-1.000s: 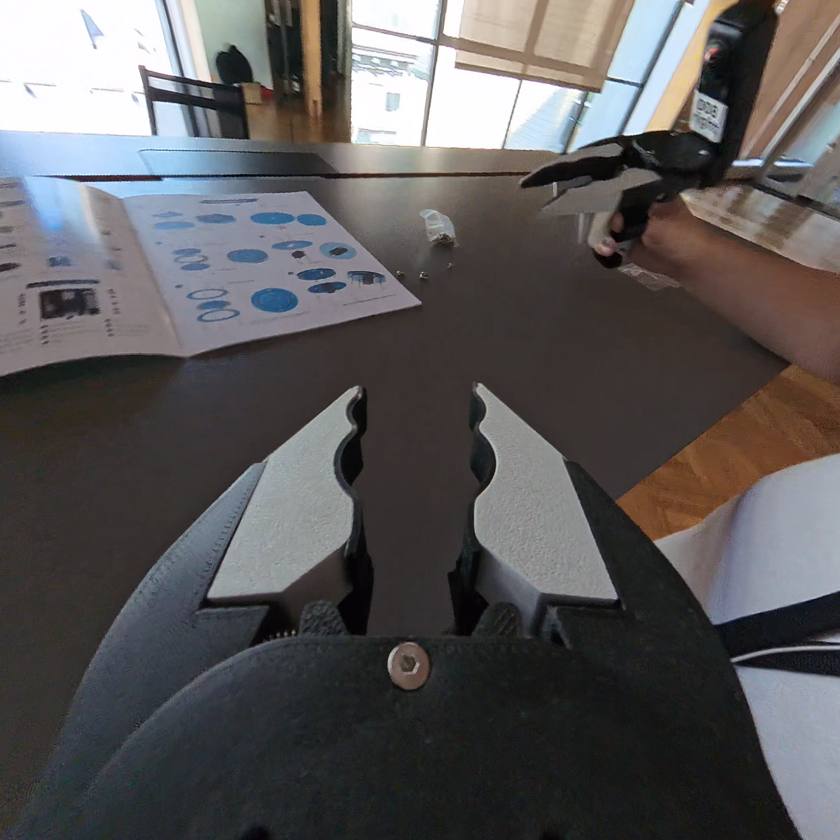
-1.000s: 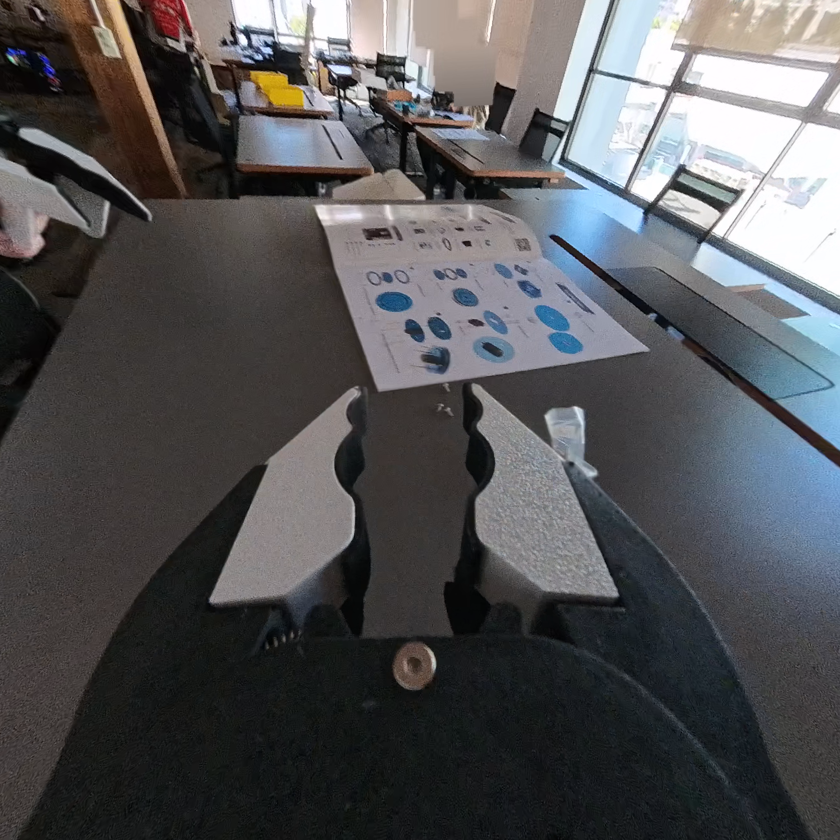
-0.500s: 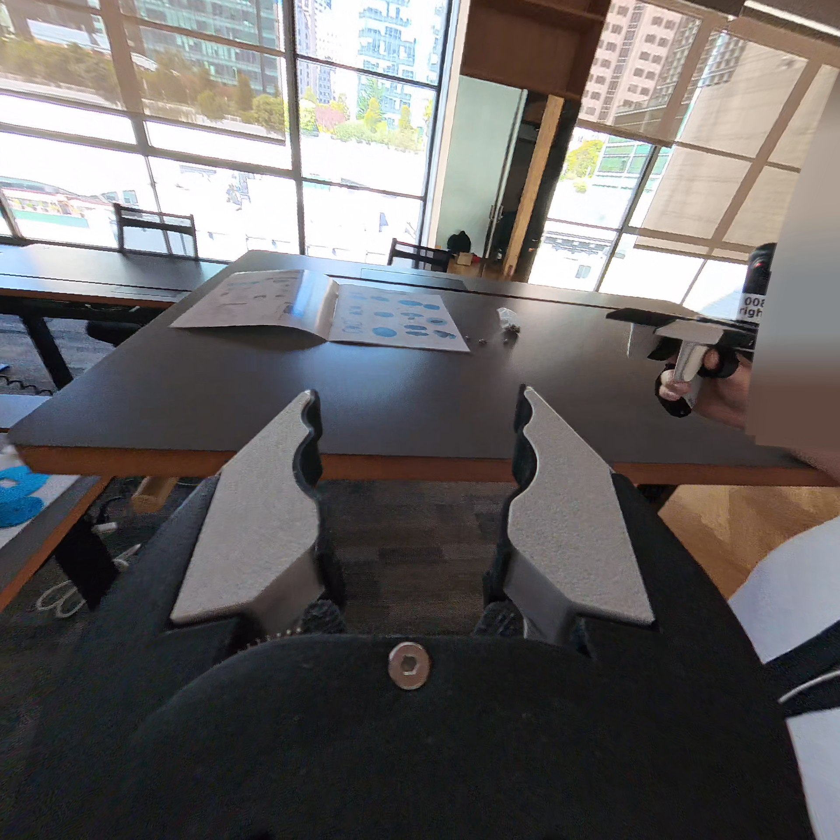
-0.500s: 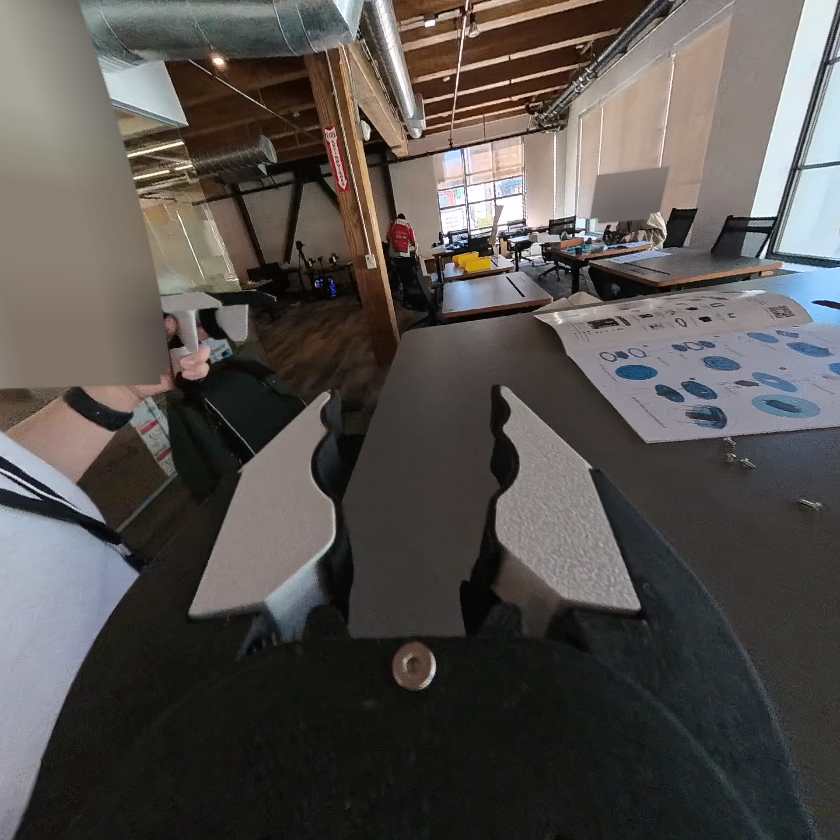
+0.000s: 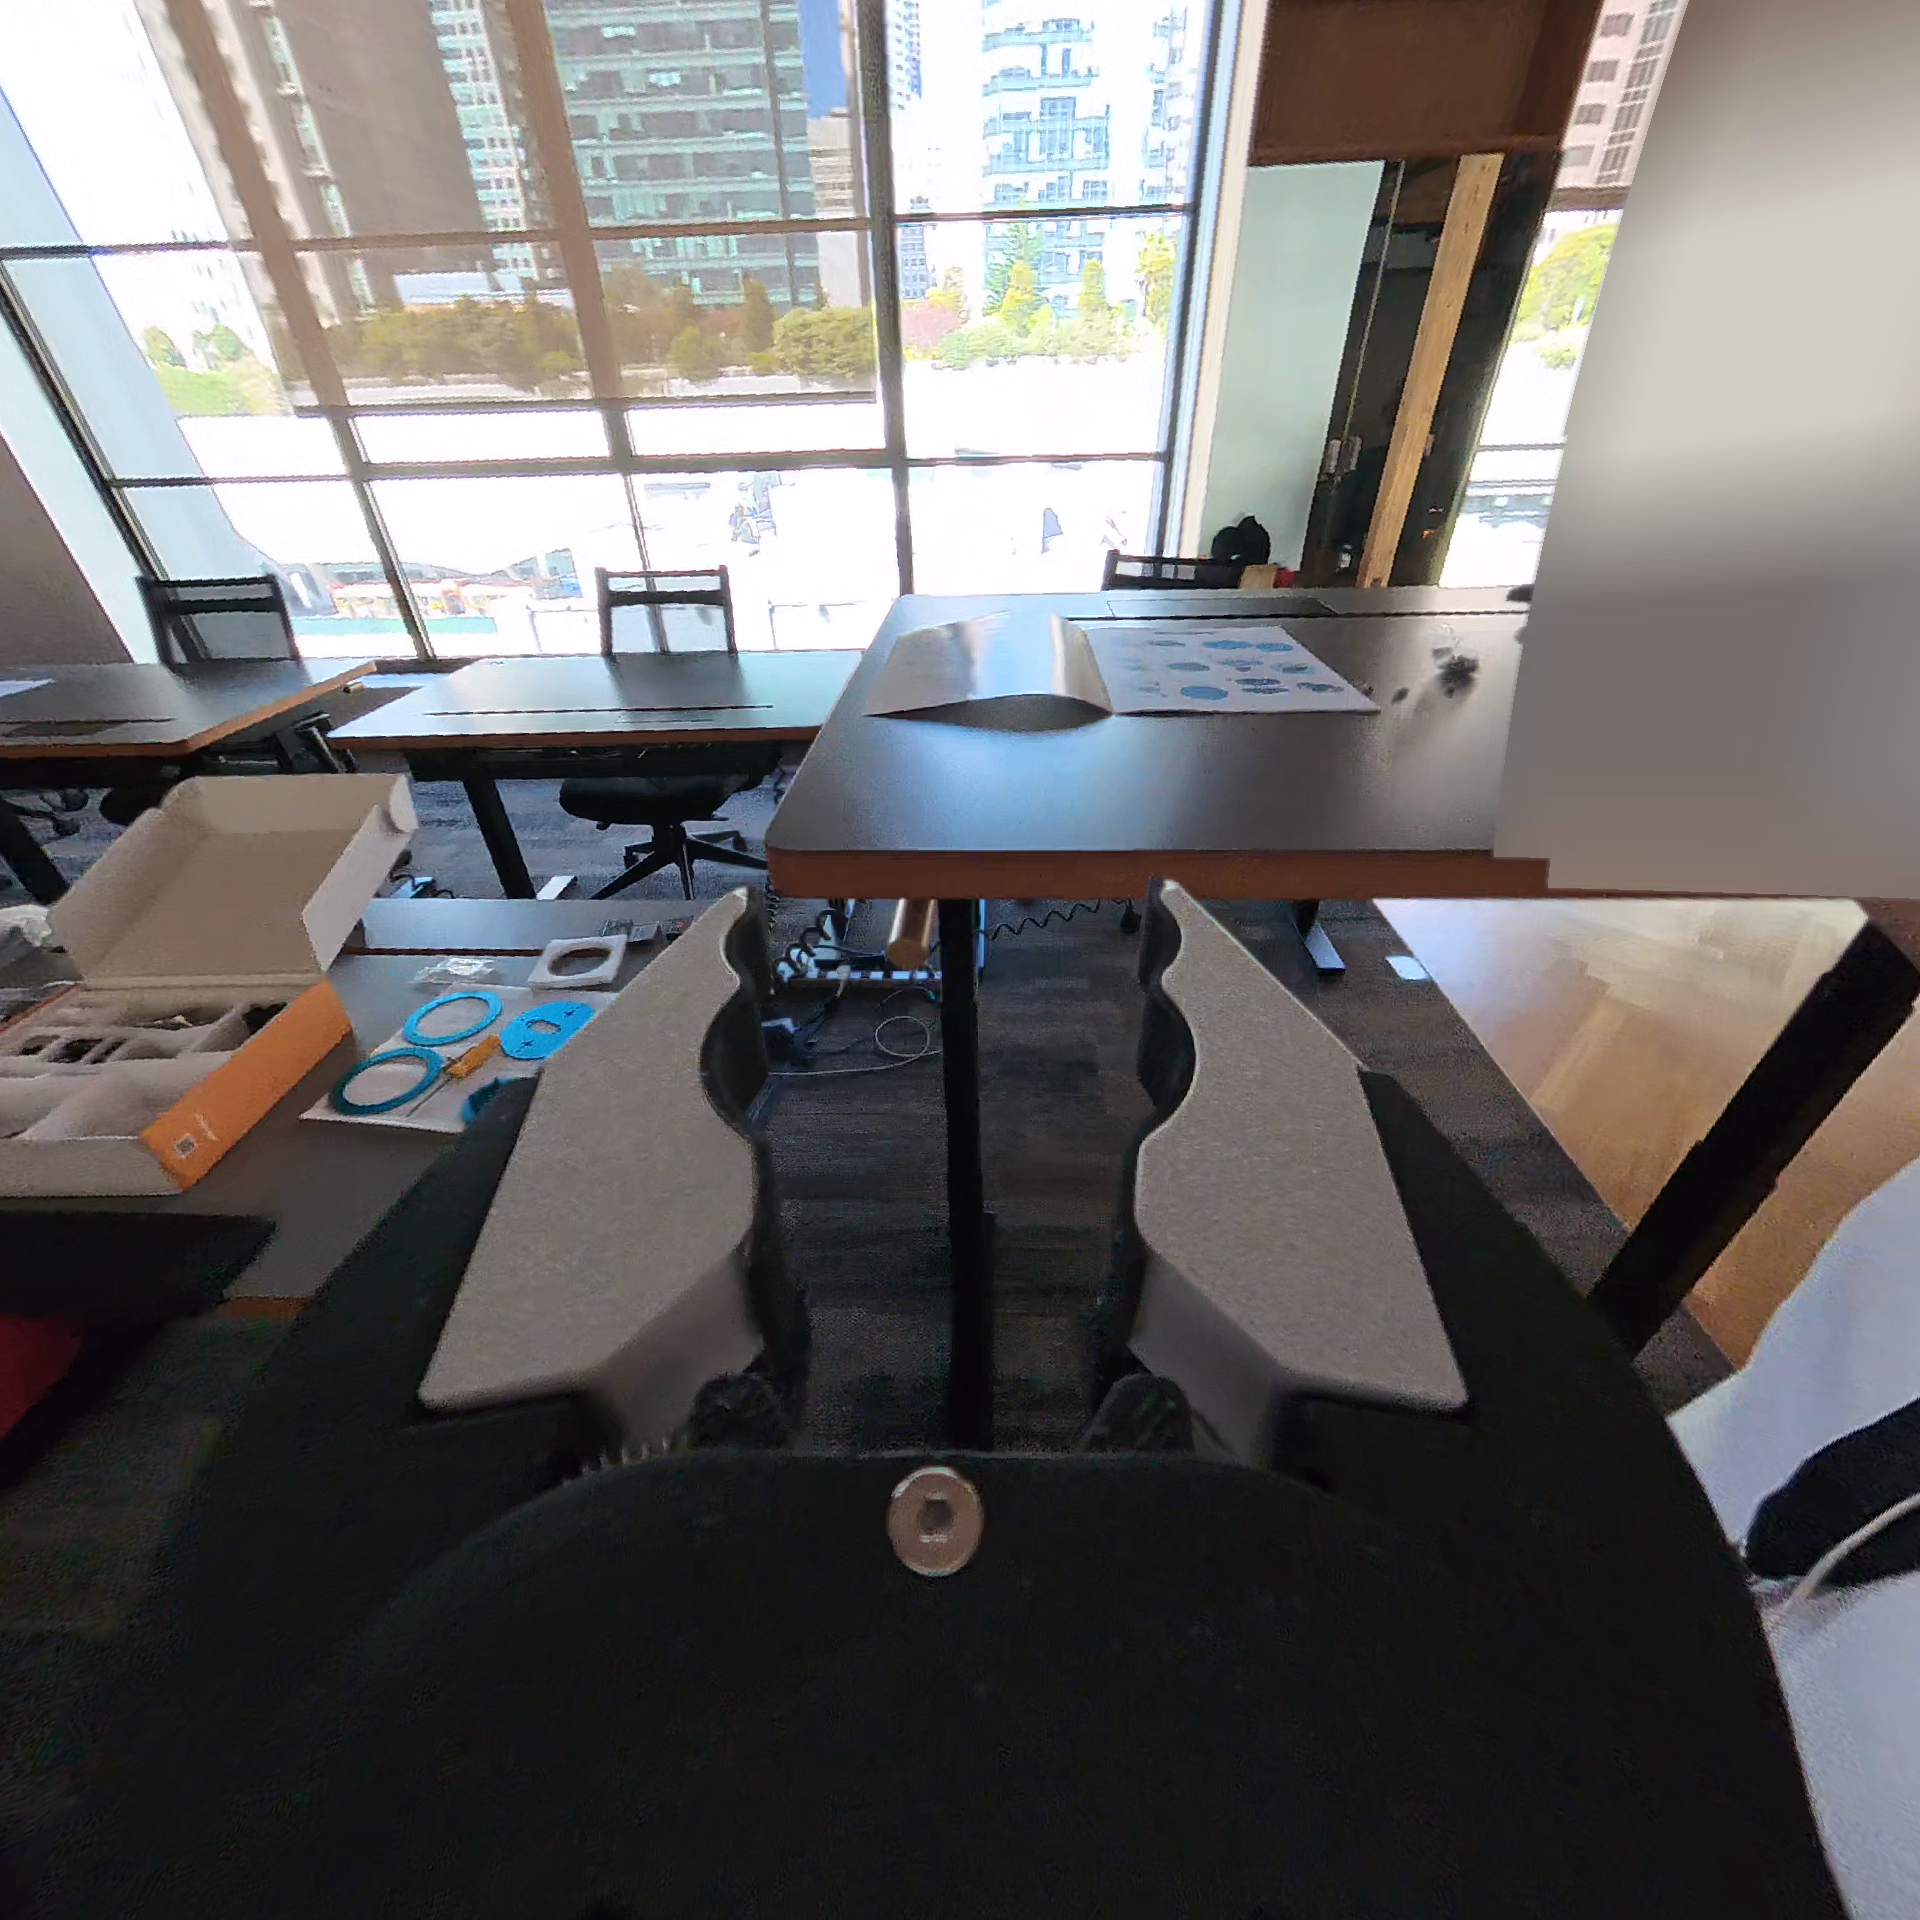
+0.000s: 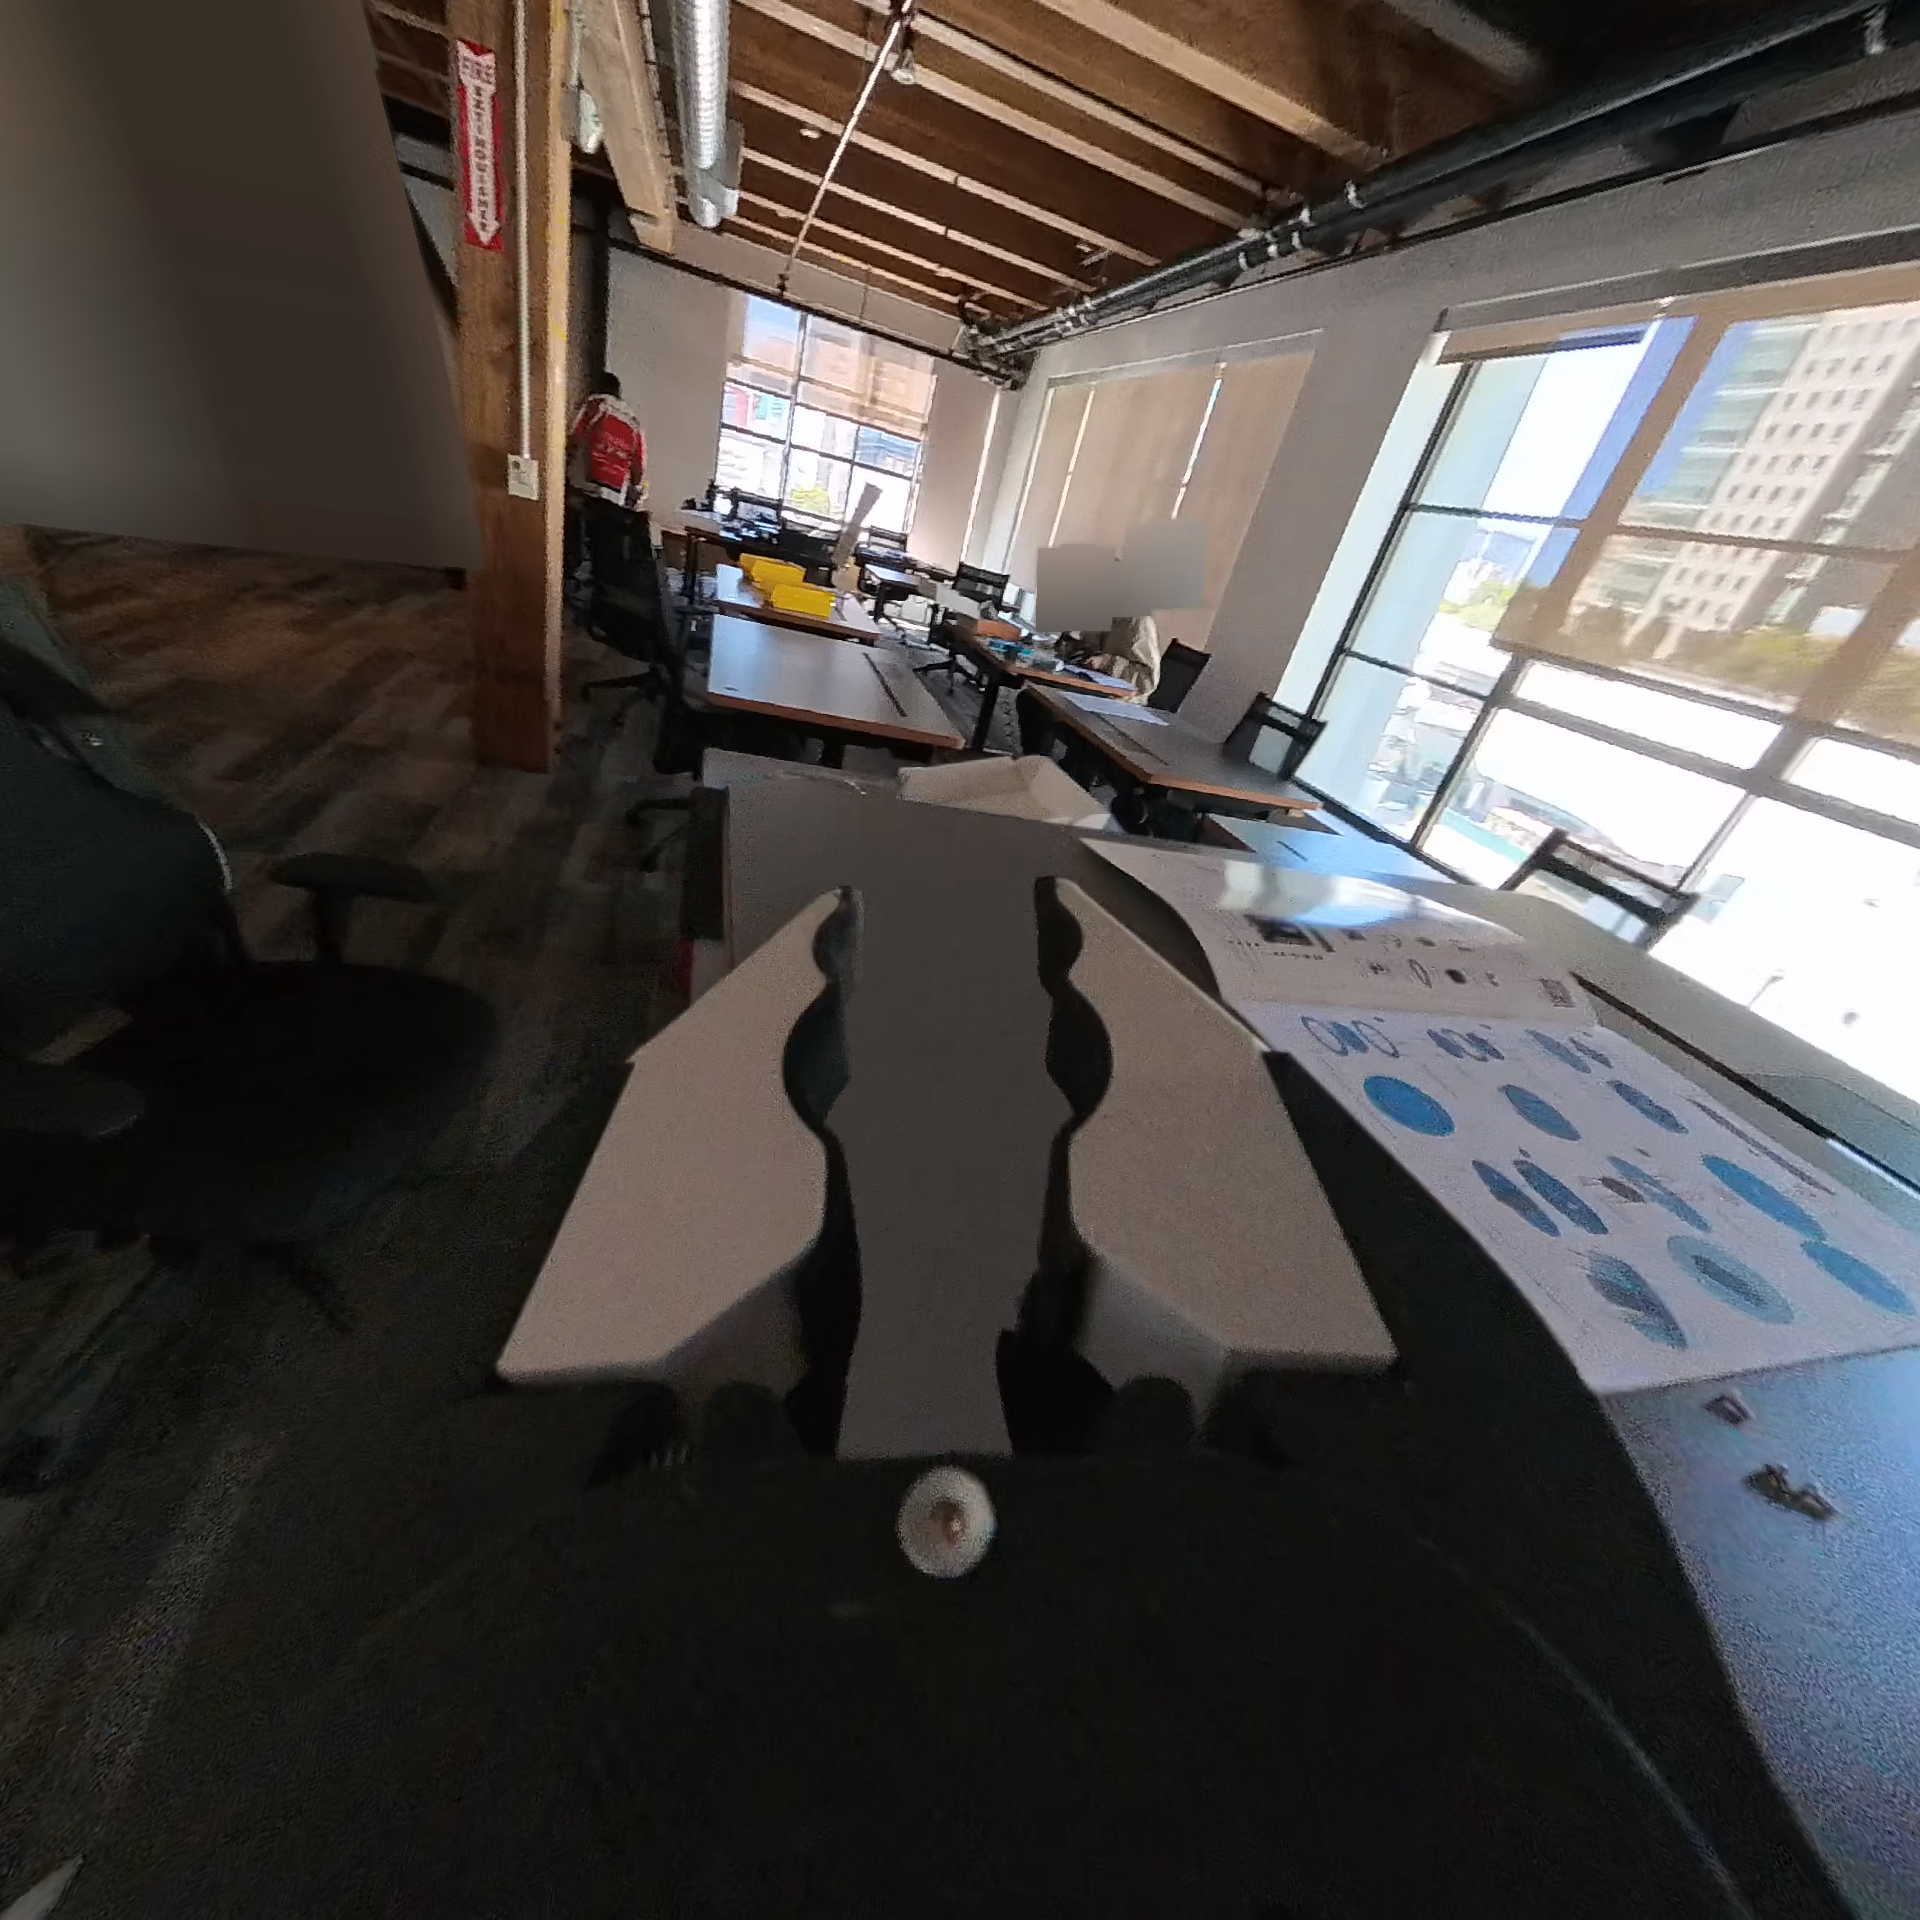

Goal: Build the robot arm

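My left gripper (image 5: pixel 948 906) is open and empty, held in the air off the near edge of a dark table (image 5: pixel 1091 800) and below its top. An open instruction booklet (image 5: pixel 1226 670) with blue circles lies on that table. My right gripper (image 6: pixel 943 891) is open and empty, low over the same dark table (image 6: pixel 935 997). The booklet (image 6: pixel 1558 1122) lies to its right, and small screws (image 6: pixel 1782 1488) lie on the table beside its body. Neither gripper touches anything.
To the left in the left wrist view, a lower desk holds an open white and orange box (image 5: pixel 197 997) and blue rings (image 5: pixel 452 1018). Table legs (image 5: pixel 961 1143) and cables stand ahead on the carpet. Office chairs (image 6: pixel 343 1049), more desks and a wooden post (image 6: pixel 514 416) stand beyond. Tip to tip, the grippers are about 40 centimeters apart.
Both grippers have pulled back and swung away from the table top. The left one has dropped below the table edge and opened wider. The right one has turned left towards the room.
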Available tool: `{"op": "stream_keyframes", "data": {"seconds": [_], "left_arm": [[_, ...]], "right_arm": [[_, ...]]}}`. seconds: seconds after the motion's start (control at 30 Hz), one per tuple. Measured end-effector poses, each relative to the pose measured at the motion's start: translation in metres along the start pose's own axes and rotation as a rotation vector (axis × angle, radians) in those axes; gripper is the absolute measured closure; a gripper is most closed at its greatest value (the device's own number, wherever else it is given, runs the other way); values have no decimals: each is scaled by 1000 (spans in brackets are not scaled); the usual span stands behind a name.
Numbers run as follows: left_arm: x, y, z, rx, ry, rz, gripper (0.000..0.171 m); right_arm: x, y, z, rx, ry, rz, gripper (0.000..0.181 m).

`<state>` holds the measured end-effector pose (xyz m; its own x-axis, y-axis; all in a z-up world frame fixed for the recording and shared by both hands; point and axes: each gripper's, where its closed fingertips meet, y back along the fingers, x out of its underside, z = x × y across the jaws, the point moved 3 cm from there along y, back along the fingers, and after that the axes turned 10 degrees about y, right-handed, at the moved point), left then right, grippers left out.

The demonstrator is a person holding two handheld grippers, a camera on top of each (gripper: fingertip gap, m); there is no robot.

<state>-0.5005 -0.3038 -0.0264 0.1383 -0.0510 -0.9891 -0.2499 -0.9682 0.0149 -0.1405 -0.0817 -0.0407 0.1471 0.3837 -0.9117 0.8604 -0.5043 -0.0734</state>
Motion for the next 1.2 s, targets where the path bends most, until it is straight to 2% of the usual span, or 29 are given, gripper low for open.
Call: {"op": "stream_keyframes", "data": {"seconds": [0.07,0.13,0.2,0.27,0.43,0.53,0.6,0.7,0.83,0.9,0.97,1.07,1.13,1.2], "left_arm": [[1,23,36,44,-10,-5,106],[2,40,73,81,19,13,110],[7,53,105,102,67,81,110],[12,65,128,128,100,132,110],[21,83,160,107,141,123,112],[17,80,162,123,148,63,116],[13,70,163,131,121,57,118],[8,46,158,152,80,71,117],[10,-5,138,133,28,80,117],[4,-40,123,115,45,39,116],[-6,-78,97,182,100,-10,116],[-26,-130,49,328,187,-50,117],[-37,-159,18,389,198,-75,117],[-44,-186,-10,408,163,-95,117]], "right_arm": [[-8,-26,22,75,28,-9,152],[-18,-55,47,120,31,-29,164],[-29,-86,69,127,9,-36,178],[-42,-118,88,83,-17,-37,181],[-73,-181,93,30,36,-22,181],[-86,-191,86,40,64,-28,181],[-86,-179,77,78,88,-16,181],[-75,-137,46,182,166,79,181],[-71,-54,-38,326,295,228,181],[-58,-15,-84,329,245,329,181],[-27,16,-116,241,157,455,181],[32,48,-158,166,104,617,167],[74,63,-178,83,76,730,156],[108,69,-196,8,36,794,155]]}}
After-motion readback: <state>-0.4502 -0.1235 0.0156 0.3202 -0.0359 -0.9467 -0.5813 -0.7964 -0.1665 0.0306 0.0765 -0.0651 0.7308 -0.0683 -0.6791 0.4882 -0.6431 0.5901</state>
